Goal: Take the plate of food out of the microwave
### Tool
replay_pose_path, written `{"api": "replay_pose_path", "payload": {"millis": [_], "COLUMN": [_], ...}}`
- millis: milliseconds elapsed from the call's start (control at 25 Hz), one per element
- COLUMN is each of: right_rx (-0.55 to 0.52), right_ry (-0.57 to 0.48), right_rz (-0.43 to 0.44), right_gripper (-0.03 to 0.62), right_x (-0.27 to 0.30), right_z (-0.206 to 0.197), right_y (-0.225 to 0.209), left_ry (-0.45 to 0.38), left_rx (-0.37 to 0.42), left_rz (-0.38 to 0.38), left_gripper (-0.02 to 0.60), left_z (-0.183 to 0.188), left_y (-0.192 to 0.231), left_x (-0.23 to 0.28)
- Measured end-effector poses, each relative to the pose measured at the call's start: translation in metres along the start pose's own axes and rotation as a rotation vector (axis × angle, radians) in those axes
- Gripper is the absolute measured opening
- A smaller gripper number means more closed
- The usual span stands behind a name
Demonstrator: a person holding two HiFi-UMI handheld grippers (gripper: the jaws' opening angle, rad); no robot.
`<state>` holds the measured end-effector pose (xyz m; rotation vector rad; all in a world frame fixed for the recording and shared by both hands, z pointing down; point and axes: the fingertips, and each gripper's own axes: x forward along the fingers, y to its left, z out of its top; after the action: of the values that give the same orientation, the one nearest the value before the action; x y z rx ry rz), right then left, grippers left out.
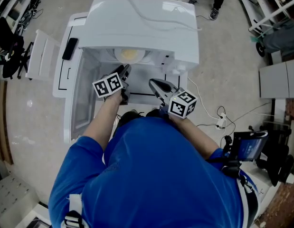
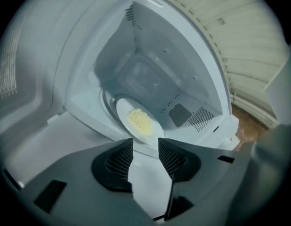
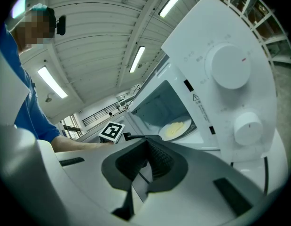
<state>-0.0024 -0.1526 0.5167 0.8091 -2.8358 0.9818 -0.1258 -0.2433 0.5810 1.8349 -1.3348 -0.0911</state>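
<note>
A white plate (image 1: 129, 55) with yellow food sits on the turntable inside the open white microwave (image 1: 142, 27). In the left gripper view the plate (image 2: 138, 121) lies just beyond my left gripper (image 2: 145, 142), whose jaws stand open with nothing between them. In the head view the left gripper (image 1: 124, 72) is at the cavity's mouth, short of the plate. My right gripper (image 1: 156, 85) hovers to the right, in front of the opening, its jaws together and empty. In the right gripper view the right gripper (image 3: 147, 142) points toward the plate (image 3: 176, 128) from the control-panel side.
The microwave door (image 1: 82, 99) hangs open on the left. A black flat device (image 1: 70, 48) lies on the white cabinet (image 1: 61, 75) beside the microwave. Two round knobs (image 3: 228, 65) sit on the panel at the right. A cable and power strip (image 1: 221, 122) lie on the floor at the right.
</note>
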Motion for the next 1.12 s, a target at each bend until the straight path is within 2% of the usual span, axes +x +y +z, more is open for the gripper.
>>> {"api": "replay_pose_path", "payload": {"millis": [80, 160, 320, 440, 800, 1000, 1120], "right_rx": [0.001, 0.003, 0.008, 0.010, 0.014, 0.018, 0.021], "right_ry": [0.002, 0.005, 0.011, 0.016, 0.023, 0.021, 0.019], "right_rz": [0.000, -0.001, -0.002, -0.003, -0.008, -0.013, -0.016], "right_gripper": [-0.008, -0.008, -0.008, -0.008, -0.008, -0.008, -0.008], "right_x": [0.000, 0.000, 0.000, 0.000, 0.001, 0.001, 0.000], "right_z": [-0.001, -0.001, -0.002, -0.003, -0.003, -0.002, -0.002], "right_y": [-0.001, -0.001, -0.001, -0.001, -0.001, -0.003, -0.005], "left_ry": [-0.021, -0.041, -0.068, -0.079, -0.097, -0.090, -0.091], "left_rx": [-0.151, -0.265, -0.436, -0.531, -0.670, -0.708, -0.712], "left_rz": [-0.022, -0.032, -0.057, -0.066, -0.053, -0.042, -0.032], "left_gripper": [0.173, 0.176, 0.176, 0.176, 0.176, 0.170, 0.135], "left_z": [0.001, 0.001, 0.001, -0.002, -0.003, -0.005, -0.005], "left_y": [0.003, 0.007, 0.015, 0.020, 0.023, 0.024, 0.025], "left_x": [0.003, 0.005, 0.009, 0.011, 0.020, 0.023, 0.021]}}
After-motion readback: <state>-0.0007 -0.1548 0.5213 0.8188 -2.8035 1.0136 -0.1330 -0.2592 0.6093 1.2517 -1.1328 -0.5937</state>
